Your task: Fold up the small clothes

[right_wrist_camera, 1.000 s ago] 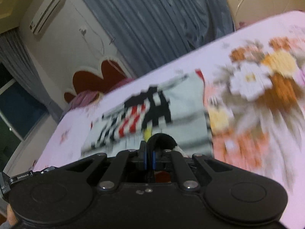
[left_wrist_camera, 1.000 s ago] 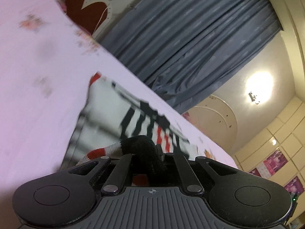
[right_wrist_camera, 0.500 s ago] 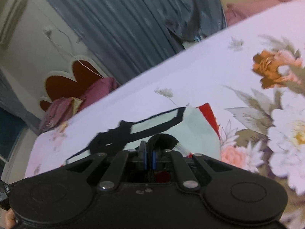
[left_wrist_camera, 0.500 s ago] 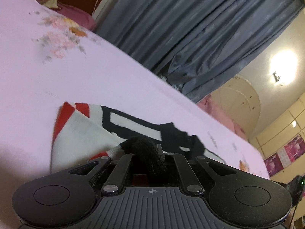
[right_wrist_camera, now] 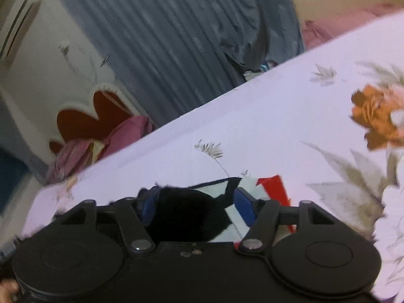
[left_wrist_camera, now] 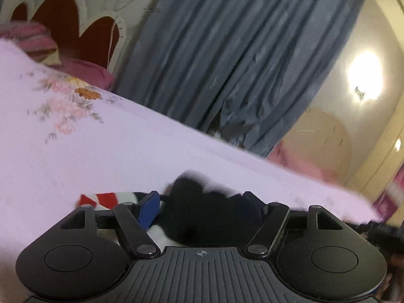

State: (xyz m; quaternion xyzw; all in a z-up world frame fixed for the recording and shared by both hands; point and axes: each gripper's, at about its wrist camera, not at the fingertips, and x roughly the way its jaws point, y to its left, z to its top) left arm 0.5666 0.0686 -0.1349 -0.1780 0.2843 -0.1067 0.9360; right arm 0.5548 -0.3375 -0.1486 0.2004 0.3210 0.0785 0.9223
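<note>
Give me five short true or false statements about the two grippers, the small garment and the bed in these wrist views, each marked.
1. The left gripper stands open. True.
2. The right gripper is clamped shut. False: its blue pads stand apart.
3. The small white, black and red garment lies on the pale floral bedsheet. True.
4. The curtain is bright yellow. False: grey-blue.
5. The garment hangs in mid-air. False: it rests on the sheet.
</note>
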